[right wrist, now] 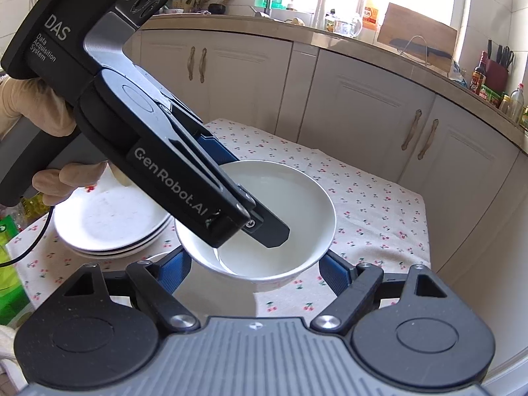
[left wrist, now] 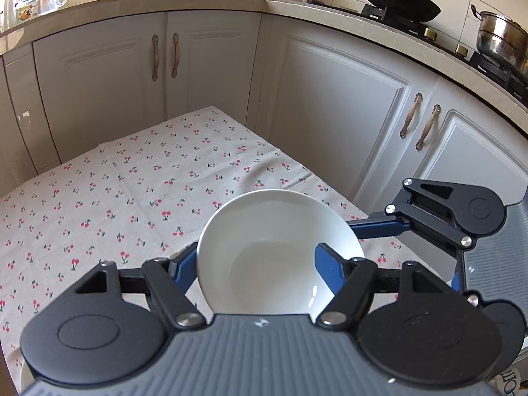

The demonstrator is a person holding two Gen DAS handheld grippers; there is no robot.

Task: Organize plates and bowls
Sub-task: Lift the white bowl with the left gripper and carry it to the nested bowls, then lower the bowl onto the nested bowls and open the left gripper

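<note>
The stack of plates (right wrist: pixel 109 227) sits on the left of the cherry cloth (left wrist: pixel 132 181). Just to its right, the left claw (left wrist: pixel 256 252) pinches the white bowl (left wrist: pixel 280 217) up in the air. The right claw (right wrist: pixel 254 259) sits on both sides of the bowl, but I cannot tell if it squeezes, so I think both hands should move together, slow and flat.

A white ceramic bowl (right wrist: pixel 264 217) sits between the blue fingers of both grippers above the cherry-print tablecloth (left wrist: pixel 132 178). In the right wrist view, a stack of white ceramic plates (right wrist: pixel 109 227) lies on the cloth left of the bowl. Pale cabinet doors (left wrist: pixel 211 72) stand behind the table, under the countertop (left wrist: pixel 171 3).
</note>
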